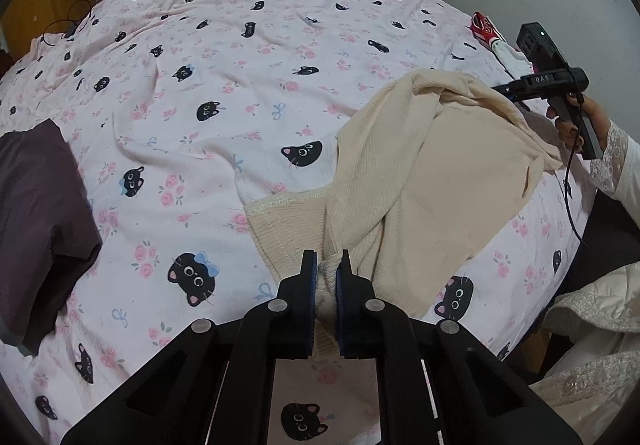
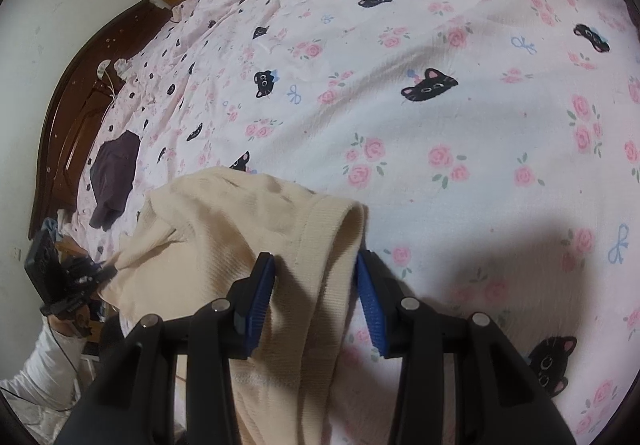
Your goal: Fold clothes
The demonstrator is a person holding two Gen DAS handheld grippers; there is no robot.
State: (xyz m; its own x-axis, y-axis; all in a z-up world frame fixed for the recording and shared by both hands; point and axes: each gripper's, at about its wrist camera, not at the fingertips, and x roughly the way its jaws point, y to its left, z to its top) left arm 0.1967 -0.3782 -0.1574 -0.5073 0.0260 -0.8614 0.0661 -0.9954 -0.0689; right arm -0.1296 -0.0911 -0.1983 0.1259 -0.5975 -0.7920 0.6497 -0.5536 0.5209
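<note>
A cream knit sweater (image 1: pixel 440 173) lies partly lifted over the right side of the bed. My left gripper (image 1: pixel 326 257) is shut on a bunched fold of it at its near end. In the left wrist view, my right gripper (image 1: pixel 500 88) holds the far edge of the sweater up off the sheet, with a hand (image 1: pixel 568 125) on its handle. In the right wrist view, the ribbed band of the sweater (image 2: pixel 224 213) fills the gap between the blue pads of the right gripper (image 2: pixel 316 261). The left gripper (image 2: pixel 106 271) shows at the sweater's far left corner.
The bed carries a pink sheet (image 1: pixel 240 45) printed with black cats and roses. A dark purple garment (image 1: pixel 40 213) lies at the left edge. A red and white item (image 1: pixel 486 27) sits at the far right edge. A brown headboard (image 2: pixel 68 117) borders the bed.
</note>
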